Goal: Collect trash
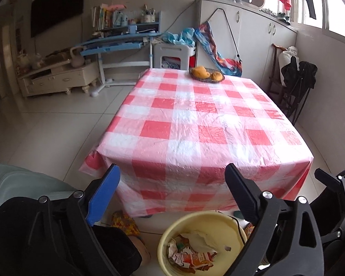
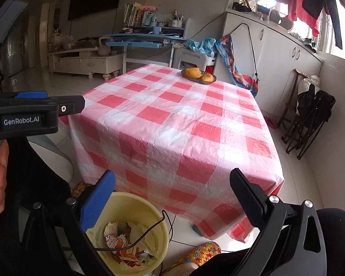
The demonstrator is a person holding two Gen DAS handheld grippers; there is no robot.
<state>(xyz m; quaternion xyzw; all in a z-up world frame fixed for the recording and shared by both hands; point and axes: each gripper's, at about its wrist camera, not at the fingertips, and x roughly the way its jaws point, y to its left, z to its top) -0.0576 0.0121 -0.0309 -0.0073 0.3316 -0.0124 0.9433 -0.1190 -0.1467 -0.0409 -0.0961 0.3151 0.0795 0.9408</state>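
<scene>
Trash (image 1: 191,251) is lying in the yellow bucket (image 1: 170,237) on the floor, just in front of the table (image 1: 195,119), crumpled paper and torn wrappers piled at the bottom. The bucket is sitting low between the person's knees, likely so scraps can drop straight in from above. The left tool (image 1: 172,188) is hanging over the bucket with its jaws standing wide apart, nothing between them, nothing touching the pads. The right tool (image 2: 172,193) is hovering beside it, also spread wide and empty, angled down toward the same bucket (image 2: 149,209). A thin black cable is trailing across the rim into the bucket. The checked cloth on the table is looking bare of scraps; only a dish of fruit (image 1: 207,73) is sitting at the far edge, and that probably is not rubbish. Judging by this, the collecting is looking close to done
</scene>
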